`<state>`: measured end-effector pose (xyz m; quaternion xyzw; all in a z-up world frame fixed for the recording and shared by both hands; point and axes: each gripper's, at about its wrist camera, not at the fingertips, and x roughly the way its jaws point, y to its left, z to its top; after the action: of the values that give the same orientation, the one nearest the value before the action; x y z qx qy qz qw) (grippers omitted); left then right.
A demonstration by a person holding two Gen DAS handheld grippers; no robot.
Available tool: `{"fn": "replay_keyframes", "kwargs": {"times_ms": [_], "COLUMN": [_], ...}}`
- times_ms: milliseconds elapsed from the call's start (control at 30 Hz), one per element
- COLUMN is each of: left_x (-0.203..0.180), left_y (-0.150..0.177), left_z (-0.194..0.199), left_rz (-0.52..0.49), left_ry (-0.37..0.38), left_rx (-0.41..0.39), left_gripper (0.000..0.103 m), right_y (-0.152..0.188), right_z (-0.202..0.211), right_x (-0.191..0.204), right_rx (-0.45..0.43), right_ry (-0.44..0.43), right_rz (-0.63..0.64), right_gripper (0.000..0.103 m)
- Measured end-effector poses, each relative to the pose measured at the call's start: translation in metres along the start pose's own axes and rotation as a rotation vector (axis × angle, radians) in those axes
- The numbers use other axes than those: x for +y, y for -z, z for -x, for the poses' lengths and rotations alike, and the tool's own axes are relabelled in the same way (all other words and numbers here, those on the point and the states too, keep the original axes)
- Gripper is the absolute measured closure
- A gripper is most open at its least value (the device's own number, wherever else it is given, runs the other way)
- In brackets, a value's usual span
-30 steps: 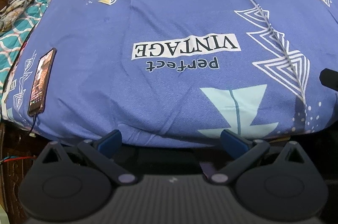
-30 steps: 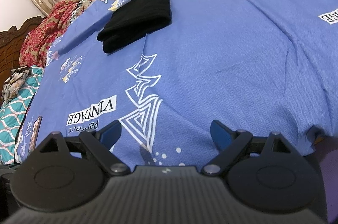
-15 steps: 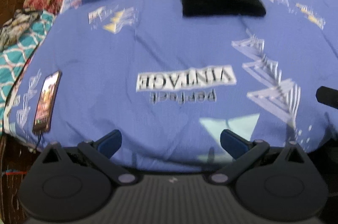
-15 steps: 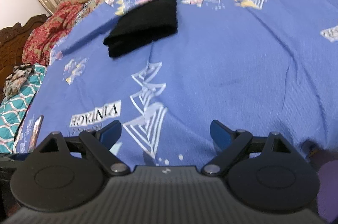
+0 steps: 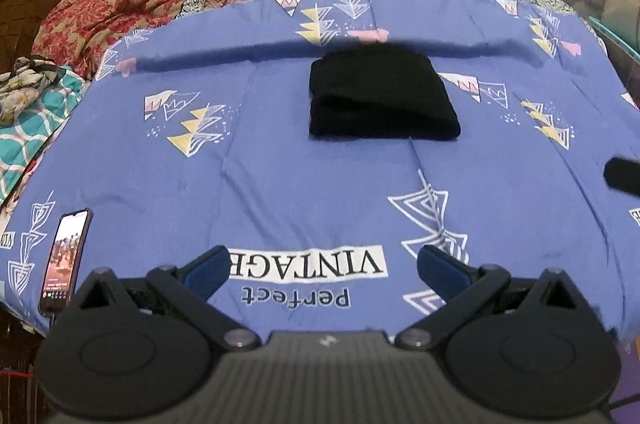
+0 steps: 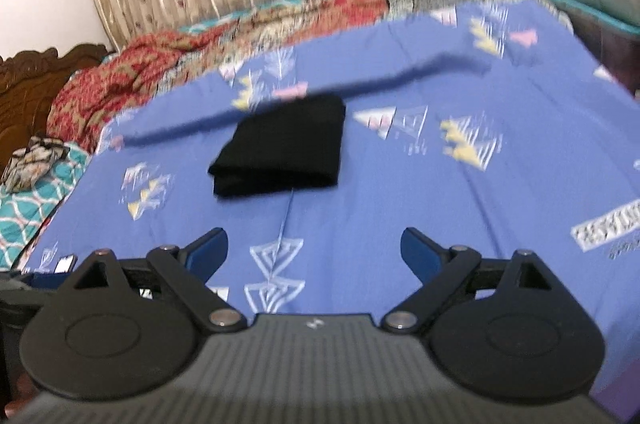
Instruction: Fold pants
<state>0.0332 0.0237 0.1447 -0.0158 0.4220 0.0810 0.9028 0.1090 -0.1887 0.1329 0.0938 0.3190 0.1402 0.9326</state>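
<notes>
Pants [image 5: 380,99] sit folded, far-centre on bedsheet [image 5: 280,183]. Left gripper [image 5: 324,270] and right gripper [image 6: 314,252] both released, empty, well apart from them. Risk: snagging the bundle undoes the fold.

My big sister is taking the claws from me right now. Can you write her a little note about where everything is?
Left claw: open, empty, hanging over the near edge of the blue bedsheet.
Right claw: open, empty, also at the near edge.
Black pants: lying in a neat folded stack in the middle of the sheet, touched by neither claw.
A phone lies on the sheet's left edge, well away from the pants.
Done: the pants look fully folded.
Left: probably nothing, only a tidy-up if a fold looks loose.
</notes>
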Motion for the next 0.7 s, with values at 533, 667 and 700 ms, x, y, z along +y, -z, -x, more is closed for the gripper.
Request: {"fn": "replay_keyframes", "kwargs": {"times_ms": [533,667,700], "left_x": [0.014,0.010,0.010], "left_y": [-0.011,-0.014,-0.015], "left_z": [0.007,0.010,0.011], "left_rz": [-0.017,-0.027,-0.025], "left_ry": [-0.082,-0.087,-0.083], "left_rx": [-0.083,-0.103,-0.104], "left_gripper": [0.000,0.000,0.000], "right_y": [-0.006,-0.006,-0.006], "right_z": [0.000,0.001,0.001], "right_x": [0.038,0.044,0.045], "right_rx": [-0.135,-0.138,-0.141], "right_ry": [-0.003,-0.003,-0.006], "right_rz": [0.048,0.060,0.058], "right_gripper": [0.003,0.003,0.003]}}
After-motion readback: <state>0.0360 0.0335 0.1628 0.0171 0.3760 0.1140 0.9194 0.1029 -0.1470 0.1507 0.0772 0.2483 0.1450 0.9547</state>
